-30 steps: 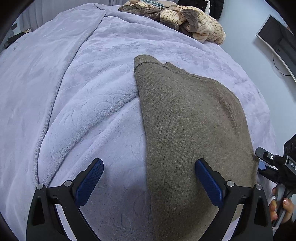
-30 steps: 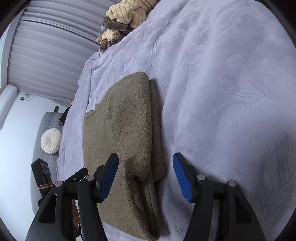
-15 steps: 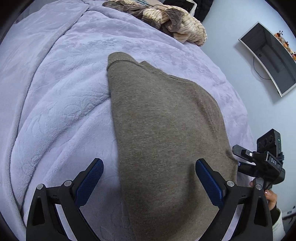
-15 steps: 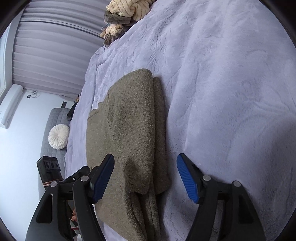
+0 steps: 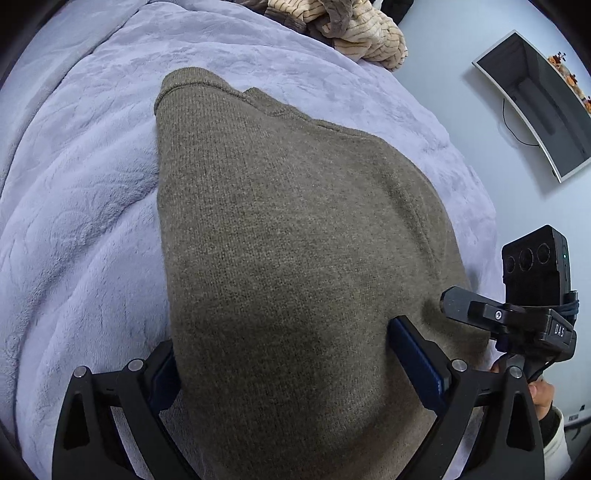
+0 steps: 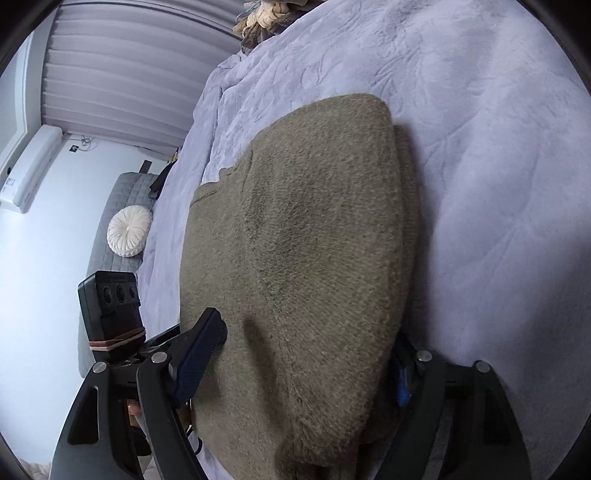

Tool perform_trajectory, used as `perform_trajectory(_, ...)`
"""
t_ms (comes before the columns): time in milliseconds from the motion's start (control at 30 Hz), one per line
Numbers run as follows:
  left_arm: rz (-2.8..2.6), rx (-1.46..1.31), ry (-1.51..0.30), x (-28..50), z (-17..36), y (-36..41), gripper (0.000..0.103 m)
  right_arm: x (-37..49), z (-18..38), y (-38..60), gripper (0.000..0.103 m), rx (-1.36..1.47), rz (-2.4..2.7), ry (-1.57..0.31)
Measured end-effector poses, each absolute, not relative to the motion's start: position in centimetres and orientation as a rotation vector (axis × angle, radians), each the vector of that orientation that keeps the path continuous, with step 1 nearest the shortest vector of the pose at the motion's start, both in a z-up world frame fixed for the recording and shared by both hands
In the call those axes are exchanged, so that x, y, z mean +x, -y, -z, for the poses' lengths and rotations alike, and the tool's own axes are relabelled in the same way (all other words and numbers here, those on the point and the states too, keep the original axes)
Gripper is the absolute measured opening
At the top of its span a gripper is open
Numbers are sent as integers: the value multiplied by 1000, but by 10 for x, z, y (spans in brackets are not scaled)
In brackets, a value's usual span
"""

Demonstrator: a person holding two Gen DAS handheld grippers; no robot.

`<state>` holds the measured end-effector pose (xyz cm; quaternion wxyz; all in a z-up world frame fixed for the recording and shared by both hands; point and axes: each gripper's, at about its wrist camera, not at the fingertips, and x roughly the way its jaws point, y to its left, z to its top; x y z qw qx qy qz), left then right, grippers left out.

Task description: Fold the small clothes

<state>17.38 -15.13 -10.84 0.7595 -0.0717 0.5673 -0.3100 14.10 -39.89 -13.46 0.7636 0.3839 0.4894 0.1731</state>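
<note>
A: Left claw — what do you have?

B: My left gripper [image 5: 284,358] stands wide, jaws closing in, straddling the near end of the olive-brown knit sweater [image 5: 295,240]. The left finger sits at the sweater's left edge, the right finger [image 5: 417,358] lies on top of the knit. I can't tell whether the pads press on the cloth yet.

A: And the right one?

B: My right gripper [image 6: 299,362] is also closing, with the folded edge of the sweater [image 6: 314,240] between the fingers. The left finger [image 6: 199,350] rests on the knit; the right one is half hidden behind the thick fold. Whether it pinches, I can't tell.

A: Where does the sweater lie?

B: Flat on the lavender plush blanket [image 5: 74,184], stretching away ahead of both claws, neckline at the far end. From the right claw, a sleeve is folded over the body.

A: Anything else around?

B: Far beyond the sweater, a heap of beige striped clothes [image 5: 354,33]. To the right of my left claw, a wall-mounted monitor [image 5: 535,103]. To the left of my right claw, a round white cushion [image 6: 129,230] on a grey sofa.
</note>
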Motion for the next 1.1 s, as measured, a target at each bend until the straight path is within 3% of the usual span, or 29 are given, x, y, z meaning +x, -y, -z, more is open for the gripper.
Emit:
perform_trajectory(33,676,-155,-1224,173,105,149,84,140,134,396,61,845,-392,-1062)
perform_trajectory(67,678,-152,-1213,171,101,147,72,139,132,394,45,862,-408,-1056)
perform_trajectory(100,682,-153,-1205,171,98,145,67,137,132,395,36,890,-432,-1043)
perform_trajectory(167,701,-168,-1180,167,87,137,55,132,125,396,36,941,-480,-1001)
perform_trajectory(633,724,-246,-1051,94,2,58,54,72,55,342,37,982,-633,-907)
perform_trajectory(1100,566,-303,-1087,11,33,-35,54,27,69,244,39,919,-723,-1008)
